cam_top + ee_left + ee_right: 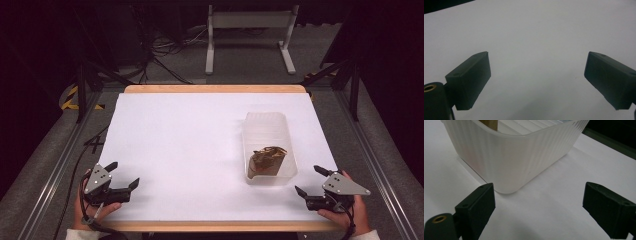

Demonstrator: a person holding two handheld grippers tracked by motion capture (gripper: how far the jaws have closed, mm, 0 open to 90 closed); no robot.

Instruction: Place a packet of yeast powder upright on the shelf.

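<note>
**Both claws waiting wide, tub just ahead of the right one**

The right claw (312, 181) is sitting low at the near edge of the worktop (180, 145) with its jaws spread wide and nothing between them. Just ahead of it and a little to its left, the tub (270, 150) is standing upright on the white sheet, close to the claw but not touching it. In the right gripper view the tub's near rounded corner (509, 167) is looming straight in front of the left jaw.

The tub is looking like thin, ribbed, milky plastic, so I am judging it light and somewhat springy: the wall will probably be flexing under a hard squeeze, and the smooth surface may be slipping. The rim, where the plastic is stiffest, seems the best place to pinch, one jaw inside and one outside.

Inside the tub, at the end nearer the claw, a brown crumpled packet (267, 161) is leaning against the wall. It is looking like soft paper or foil, light and crushable; its upper edge is the part standing free to take.

The left claw (122, 176) is resting well away across the worktop, jaws also spread and empty, pointing at bare sheet.
</note>
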